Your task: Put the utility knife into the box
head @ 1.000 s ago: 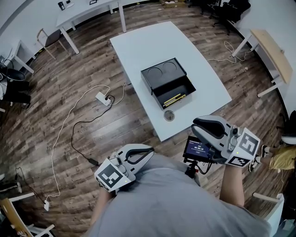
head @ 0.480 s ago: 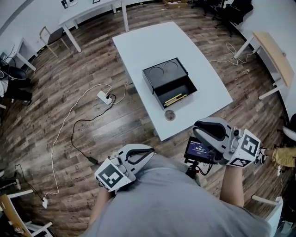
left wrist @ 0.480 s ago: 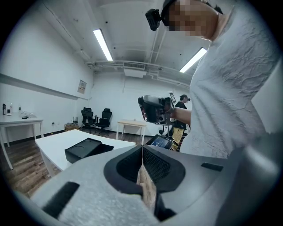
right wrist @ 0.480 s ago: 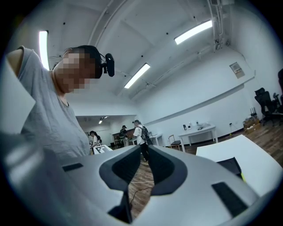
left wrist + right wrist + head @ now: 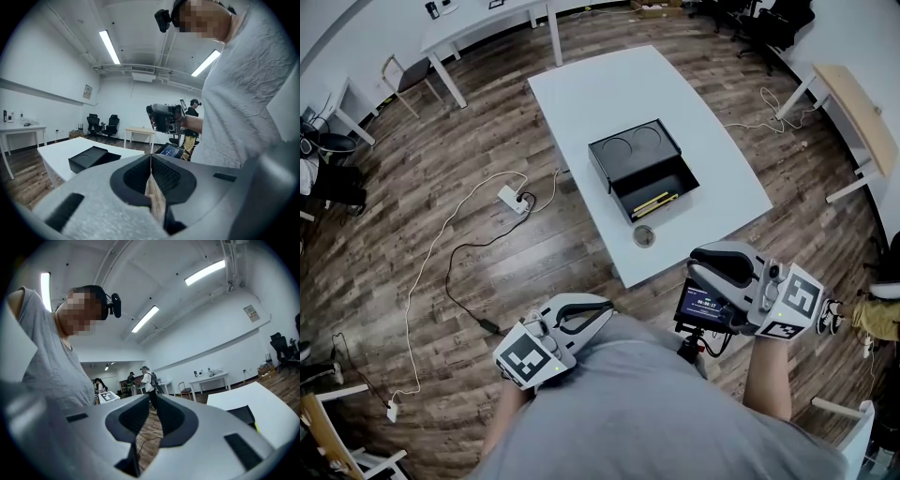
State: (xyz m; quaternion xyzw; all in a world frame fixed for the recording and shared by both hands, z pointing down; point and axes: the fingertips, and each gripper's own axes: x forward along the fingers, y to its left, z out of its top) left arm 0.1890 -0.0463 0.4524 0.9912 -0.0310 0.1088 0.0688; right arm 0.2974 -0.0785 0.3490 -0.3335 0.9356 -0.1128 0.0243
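A black box (image 5: 642, 150) lies open on the white table (image 5: 609, 84). The yellow utility knife (image 5: 652, 202) rests inside its near compartment. Both grippers are held close to the person's body, well short of the table. My left gripper (image 5: 607, 307) is shut and holds nothing; in the left gripper view its tips (image 5: 151, 158) meet, with the box (image 5: 91, 158) far off to the left. My right gripper (image 5: 695, 256) is shut too, with nothing between its jaws (image 5: 154, 397). The box (image 5: 243, 414) shows at the right of that view.
A small round object (image 5: 643, 234) sits near the table's front edge. A small screen (image 5: 705, 305) hangs by the right gripper. A power strip (image 5: 508, 198) with cables lies on the wood floor to the left. Other tables (image 5: 853, 103) and chairs (image 5: 769, 19) stand around, and people stand far behind.
The head view has shifted a little. Both grippers stay shut near the body, with the right one drifted slightly left.
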